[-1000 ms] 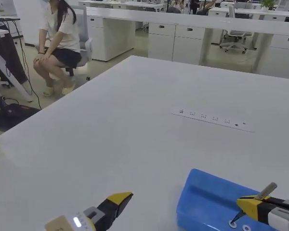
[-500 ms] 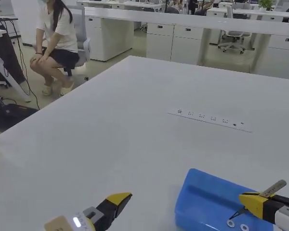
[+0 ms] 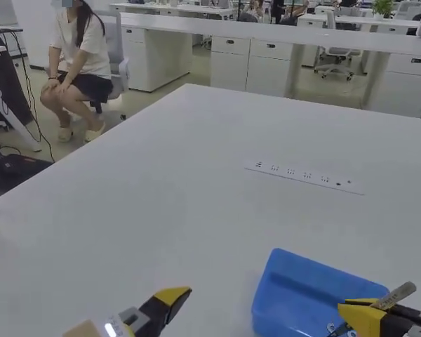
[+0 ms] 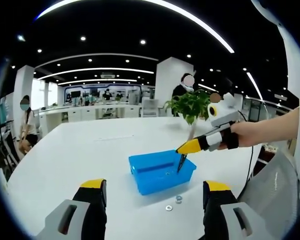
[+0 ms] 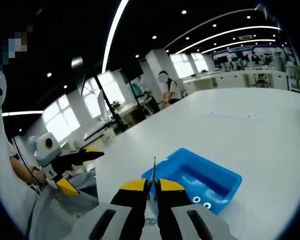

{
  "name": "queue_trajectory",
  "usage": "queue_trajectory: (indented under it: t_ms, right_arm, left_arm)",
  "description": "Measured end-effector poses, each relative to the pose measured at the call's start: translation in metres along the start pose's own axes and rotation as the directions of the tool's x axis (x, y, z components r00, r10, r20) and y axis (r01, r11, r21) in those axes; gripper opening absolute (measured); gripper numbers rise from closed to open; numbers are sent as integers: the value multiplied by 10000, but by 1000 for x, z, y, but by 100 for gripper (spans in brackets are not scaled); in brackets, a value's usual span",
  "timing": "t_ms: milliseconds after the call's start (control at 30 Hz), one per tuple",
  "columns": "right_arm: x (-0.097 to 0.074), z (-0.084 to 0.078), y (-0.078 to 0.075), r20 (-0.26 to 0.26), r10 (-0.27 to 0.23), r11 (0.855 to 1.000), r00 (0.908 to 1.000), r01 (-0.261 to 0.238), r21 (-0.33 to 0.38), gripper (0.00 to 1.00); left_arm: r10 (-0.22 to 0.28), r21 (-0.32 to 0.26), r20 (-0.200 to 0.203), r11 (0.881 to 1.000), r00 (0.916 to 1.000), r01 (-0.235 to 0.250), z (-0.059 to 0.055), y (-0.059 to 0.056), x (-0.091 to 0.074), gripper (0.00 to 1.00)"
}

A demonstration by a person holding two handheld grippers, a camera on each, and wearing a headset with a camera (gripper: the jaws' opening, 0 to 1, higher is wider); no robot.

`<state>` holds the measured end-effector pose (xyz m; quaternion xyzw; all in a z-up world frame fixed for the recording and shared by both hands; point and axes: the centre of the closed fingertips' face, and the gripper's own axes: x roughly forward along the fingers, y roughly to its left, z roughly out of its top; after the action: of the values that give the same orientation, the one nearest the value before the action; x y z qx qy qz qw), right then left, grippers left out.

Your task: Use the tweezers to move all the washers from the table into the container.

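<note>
The blue container (image 3: 302, 291) sits at the near right of the white table (image 3: 196, 182). My right gripper (image 3: 352, 314) is shut on metal tweezers (image 5: 153, 172), whose tips hang over the inside of the blue container (image 4: 160, 170). Two washers (image 5: 201, 202) lie on the floor of the blue container (image 5: 210, 172). Two more washers (image 4: 174, 203) lie on the table just in front of it, between my left gripper's jaws in that view. My left gripper (image 4: 155, 200) is open and holds nothing; in the head view its yellow tip (image 3: 170, 298) is left of the container.
A white power strip (image 3: 305, 176) lies flat across the middle of the table. A person sits on a chair (image 3: 81, 63) beyond the table's far left corner. White desks and cabinets (image 3: 266, 56) line the back of the room.
The head camera has tilted, so both grippers sit lower in the picture. The tweezers' tips have lifted a little off the washers in the container.
</note>
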<state>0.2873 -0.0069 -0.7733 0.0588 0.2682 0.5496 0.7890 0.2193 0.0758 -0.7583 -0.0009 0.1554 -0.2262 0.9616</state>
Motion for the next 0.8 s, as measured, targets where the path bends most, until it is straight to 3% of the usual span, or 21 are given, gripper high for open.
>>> queue_trajectory:
  t_ms: [300,800]
  right_arm:
    - [10,-19,11,-421,254,9997,9988,-255,-11,4]
    - [17,-49,6,-1464,23,9978,9892,-120,-654,4]
  left_arm:
    - [-73,54,-79,10000,9999,74,-2,-2,1,80]
    - [-49,64,-170,10000,9998,50,-3,-1,1,79]
